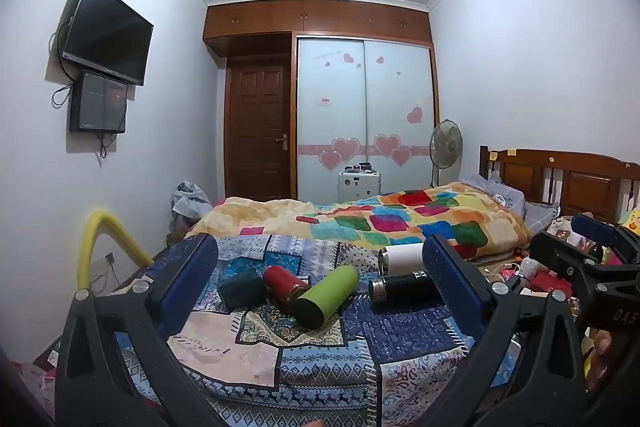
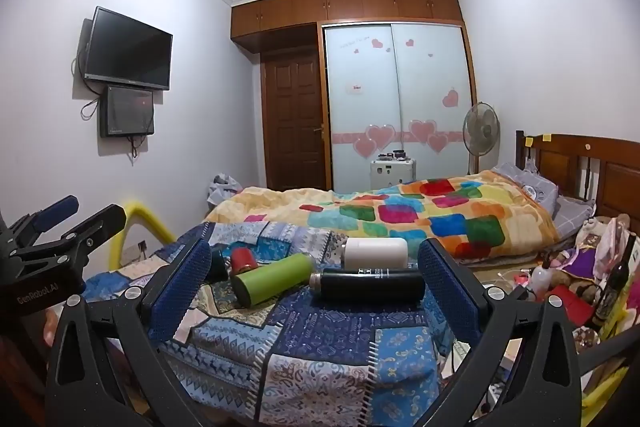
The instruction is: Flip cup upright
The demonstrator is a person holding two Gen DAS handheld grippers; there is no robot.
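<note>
Five cups lie on their sides on the patchwork quilt (image 1: pixel 320 355) at the near end of the bed: a dark teal cup (image 1: pixel 242 291), a red cup (image 1: pixel 285 283) touching it, a green cup (image 1: pixel 326 295) resting against the red one, and toward the right edge a black cup (image 2: pixel 368 283) with a white cup (image 2: pixel 376 253) just behind it. The left gripper (image 1: pixel 320 287) and right gripper (image 2: pixel 316 287) both hover near the cups, fingers spread wide, holding nothing. A colourful blanket (image 2: pixel 400 215) covers the bed's far half.
</note>
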